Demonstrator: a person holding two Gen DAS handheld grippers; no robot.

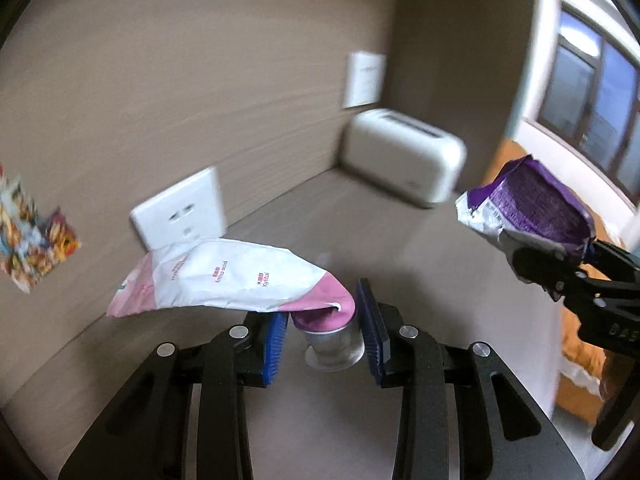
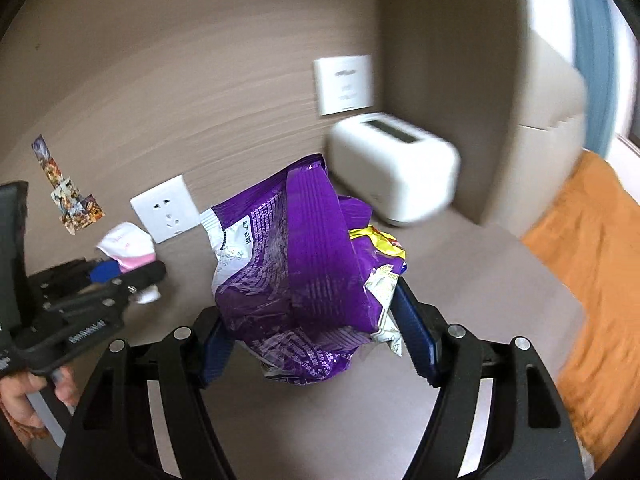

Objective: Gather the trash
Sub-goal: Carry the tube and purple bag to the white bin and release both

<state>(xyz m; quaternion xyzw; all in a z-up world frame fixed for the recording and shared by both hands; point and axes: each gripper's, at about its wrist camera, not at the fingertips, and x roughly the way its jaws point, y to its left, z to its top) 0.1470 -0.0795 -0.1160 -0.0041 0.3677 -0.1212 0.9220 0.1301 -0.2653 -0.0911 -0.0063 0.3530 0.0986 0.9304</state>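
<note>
1. The purple snack bag [image 2: 296, 276] is off the surface, crumpled between the blue pads of the right tongs [image 2: 316, 344], which are clamped on its lower end. From the left wrist view the same bag [image 1: 532, 204] hangs in the air at the right, clear of everything else.
2. The white and pink wrapper [image 1: 224, 276] is the other piece of trash. It lies across the left pad of the left tongs [image 1: 324, 340], and its pink end curls down into a small metal cup [image 1: 334, 344] that stands between the pads.
3. The left tongs stand apart, a gap on each side of the cup. Whether the wrapper is truly held I cannot tell; it looks draped, not pinched.
4. To do this step well, I would close the left tongs on the pink end where it bunches above the cup, not on the cup itself, so that only trash comes up.
5. Lift slowly. The wrapper is light and floppy and may slide off one pad, or drag the cup over.
6. Keep the right tongs firm on the purple bag and well apart from the left ones, so the two bags do not tangle.
7. Further out on the brown surface [image 1: 340, 240] stands a white toaster [image 1: 404, 156] in the corner, with a wall socket [image 1: 180, 208] behind the wrapper. Neither is trash; steer clear of both.
8. No bin shows in either view, so the drop spot is unknown.
</note>
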